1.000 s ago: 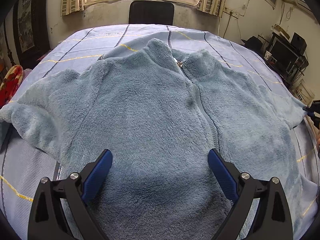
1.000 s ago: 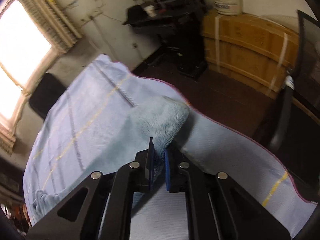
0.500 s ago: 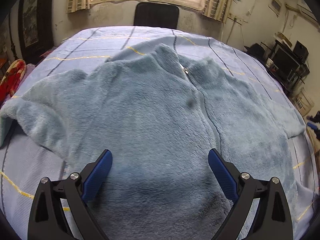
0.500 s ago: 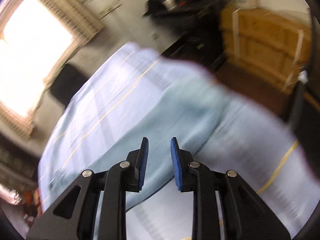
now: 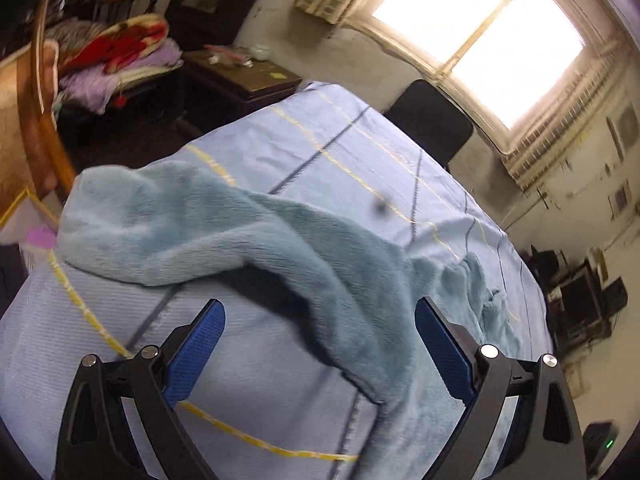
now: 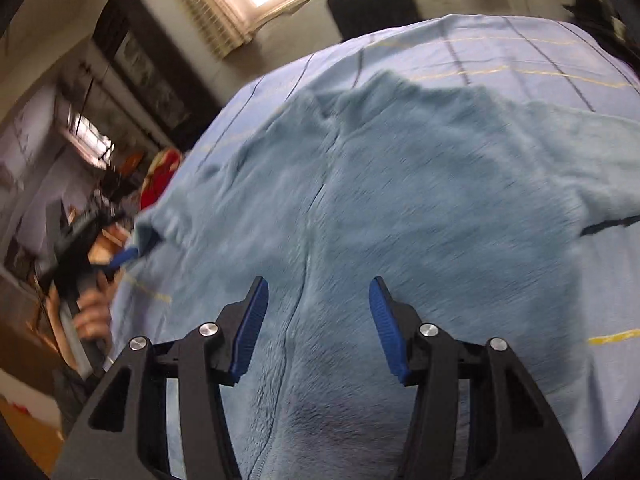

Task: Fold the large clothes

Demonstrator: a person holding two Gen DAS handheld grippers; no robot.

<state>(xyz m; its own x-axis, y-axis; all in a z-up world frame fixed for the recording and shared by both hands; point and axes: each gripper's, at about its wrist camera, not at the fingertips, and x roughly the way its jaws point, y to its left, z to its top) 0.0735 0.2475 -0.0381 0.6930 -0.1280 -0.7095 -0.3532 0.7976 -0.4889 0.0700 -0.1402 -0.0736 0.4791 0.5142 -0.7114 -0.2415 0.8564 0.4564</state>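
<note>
Fleece jacket [image 6: 400,208] lay zip-up on the bed [image 5: 304,152]; right gripper [image 6: 316,320] had dropped its cuff, now wide over the body. Left gripper [image 5: 316,344], wide, had swung to the left sleeve [image 5: 168,224]: sleeve fold likely next.

- The right gripper [image 6: 318,320] fills the bottom of the frame, its blue-padded jaws standing apart with nothing between them.
- Beneath it a light blue fleece jacket [image 6: 400,184] lies spread, its zipper line running up the middle toward the collar.
- The jacket rests on a pale blue bedsheet [image 6: 500,52] with yellow and dark stripes.
- At the left edge, a hand [image 6: 94,312] holds the left gripper [image 6: 124,258] beside the jacket's sleeve end; blur hides its jaws.
</note>
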